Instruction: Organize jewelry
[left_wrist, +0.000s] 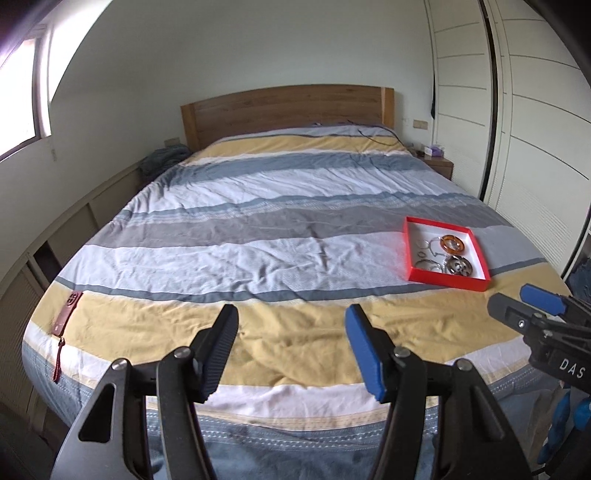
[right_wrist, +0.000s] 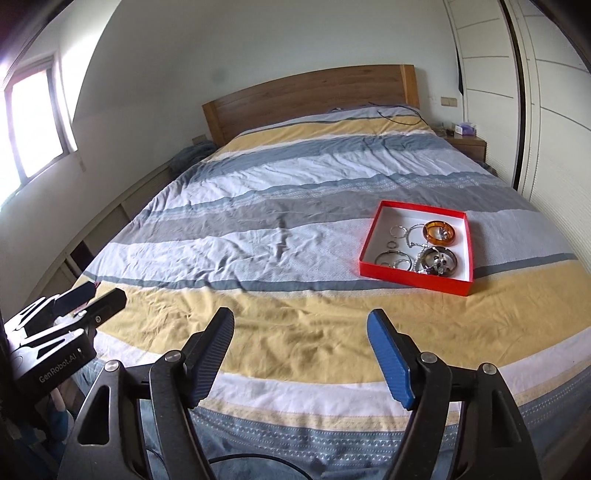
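I hold the left gripper (left_wrist: 291, 314) and right gripper (right_wrist: 301, 317) open and empty over the bed's foot edge. The red tray (right_wrist: 413, 275) with jewelry (right_wrist: 437, 260) lies near the bed's right edge; tangled chains may drag neighbours out.

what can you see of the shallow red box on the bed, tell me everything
The shallow red box is a rectangular, lidless tray that looks like cardboard, red outside with a white lining. It lies flat on the striped bedspread, toward the right side of the bed. Inside sit an amber bangle, a dark round bangle, several thin silver hoops and a silver chain, loosely mingled. Neither gripper touches it.
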